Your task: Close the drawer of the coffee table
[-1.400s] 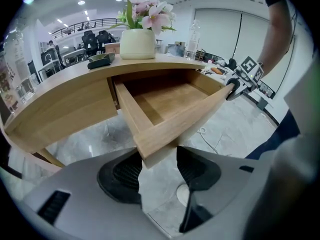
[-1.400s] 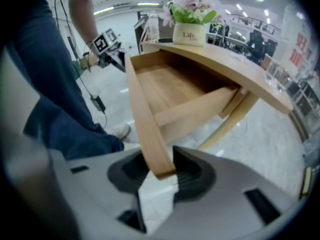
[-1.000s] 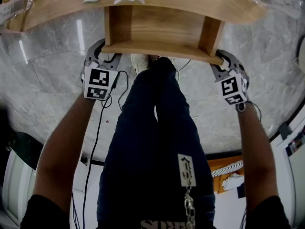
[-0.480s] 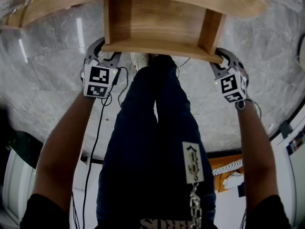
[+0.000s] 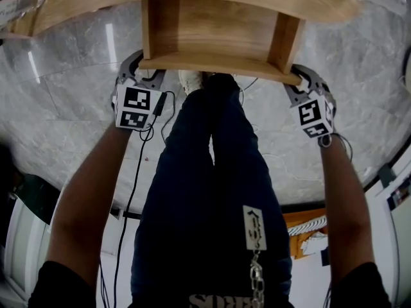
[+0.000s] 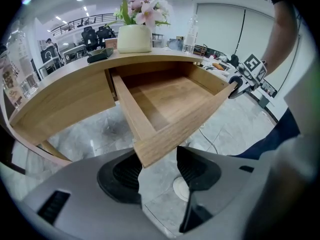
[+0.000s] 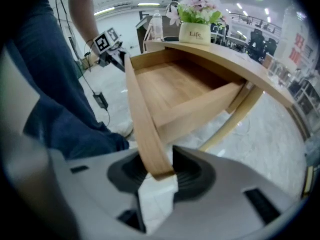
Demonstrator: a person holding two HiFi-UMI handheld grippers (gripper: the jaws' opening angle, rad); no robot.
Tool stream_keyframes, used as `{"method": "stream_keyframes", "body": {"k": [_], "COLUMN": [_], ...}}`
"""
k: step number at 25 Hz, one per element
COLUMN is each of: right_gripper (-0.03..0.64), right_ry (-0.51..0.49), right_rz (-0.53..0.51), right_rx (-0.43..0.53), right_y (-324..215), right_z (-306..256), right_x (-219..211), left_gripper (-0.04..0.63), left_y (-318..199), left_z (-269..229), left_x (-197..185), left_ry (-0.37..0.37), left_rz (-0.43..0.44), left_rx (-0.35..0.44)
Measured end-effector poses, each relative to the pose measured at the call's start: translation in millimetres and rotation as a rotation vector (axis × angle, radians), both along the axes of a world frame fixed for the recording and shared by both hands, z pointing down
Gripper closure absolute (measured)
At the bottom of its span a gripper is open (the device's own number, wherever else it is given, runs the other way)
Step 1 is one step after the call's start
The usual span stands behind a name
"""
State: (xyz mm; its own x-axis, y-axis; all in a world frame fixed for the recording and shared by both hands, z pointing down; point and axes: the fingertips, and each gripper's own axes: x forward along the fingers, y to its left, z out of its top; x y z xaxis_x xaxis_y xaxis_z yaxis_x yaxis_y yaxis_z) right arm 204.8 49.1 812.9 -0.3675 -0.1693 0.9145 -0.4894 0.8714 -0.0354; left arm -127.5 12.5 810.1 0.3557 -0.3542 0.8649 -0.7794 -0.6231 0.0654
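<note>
Head view shows us the drawer pulled out of the coffee table. Our left gripper straddles its front corner with jaws released. Our right gripper is clenched on the front panel's other end.

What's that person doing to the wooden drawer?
A person stands at the coffee table, whose drawer is pulled out and empty. The left gripper is open around the drawer's front left corner; the right gripper pinches the other end of the front board. The drawer hasn't been pushed in yet.
</note>
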Motion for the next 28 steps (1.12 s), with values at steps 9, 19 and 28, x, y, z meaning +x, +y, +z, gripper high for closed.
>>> {"method": "stream_keyframes", "body": {"k": [9, 19, 28], "right_gripper": [0.465, 0.466, 0.466], "right_ry": [0.01, -0.023, -0.053], "right_rz": [-0.005, -0.011, 0.007], "right_rx": [-0.014, 0.03, 0.065], "right_y": [-17.6, -83.2, -126.6], "right_z": [-4.0, -7.8, -9.7], "right_x": [8.0, 8.4, 8.2], "left_gripper": [0.362, 0.356, 0.348], "left_y": [-7.0, -79.1, -126.9], "left_z": [-3.6, -6.6, -8.7], "left_x": [6.4, 9.0, 9.9], "left_ry": [-0.012, -0.014, 0.006], "left_rz": [0.009, -0.001, -0.013], "left_rx": [-0.028, 0.034, 0.079]}}
